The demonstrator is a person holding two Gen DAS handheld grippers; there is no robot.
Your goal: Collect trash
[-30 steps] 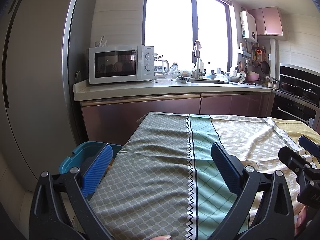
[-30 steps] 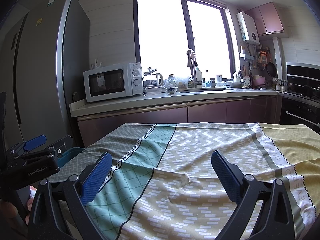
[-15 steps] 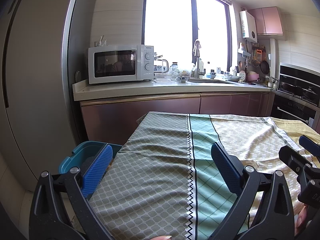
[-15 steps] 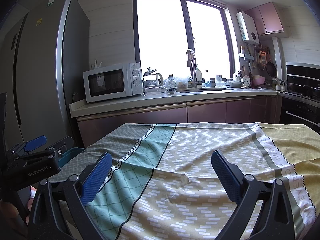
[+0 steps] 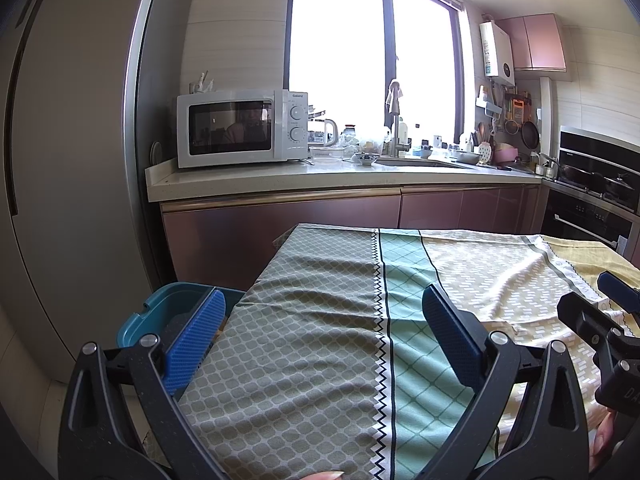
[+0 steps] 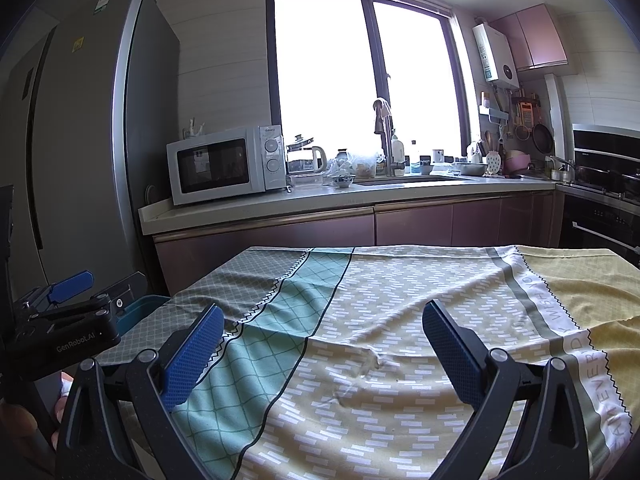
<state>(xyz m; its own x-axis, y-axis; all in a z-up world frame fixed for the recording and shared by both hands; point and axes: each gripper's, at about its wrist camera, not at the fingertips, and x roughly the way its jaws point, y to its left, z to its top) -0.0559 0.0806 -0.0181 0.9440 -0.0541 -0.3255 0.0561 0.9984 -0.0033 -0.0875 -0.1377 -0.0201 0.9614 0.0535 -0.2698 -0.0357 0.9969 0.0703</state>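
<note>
Kitchen daylight pours through the window (image 6: 372, 80) behind a long counter (image 5: 320, 178), and everything below is placed against the cloth-covered table (image 5: 304, 340) that fills the foreground.

Far left of the table stands a tall grey fridge (image 5: 72, 140), its side running down close to the table's left corner. Between the fridge and the table's left edge sits a teal bin (image 5: 160, 312), low on the floor and partly hidden under the cloth's overhang; what lies inside it cannot be made out. No loose trash can be picked out on the cloth in either view.

Above the table's left part hangs the left gripper (image 5: 320, 340), its blue pads (image 5: 196, 340) spread wide with nothing between them; the left pad reaches past the table edge, over the bin. A strip of dark floor separates the table's far edge from the pink cabinet fronts (image 5: 400, 216) under the counter, where a white microwave (image 5: 240, 128) sits.

Over the table's middle, the right gripper (image 6: 322, 344) likewise stands wide apart and holds nothing. A small wrinkle (image 6: 372, 364) in the cloth lies between its fingers. The yellow end of the cloth (image 6: 580, 280) stretches bare toward the right, and beyond that edge is a black oven (image 6: 600, 220).
</note>
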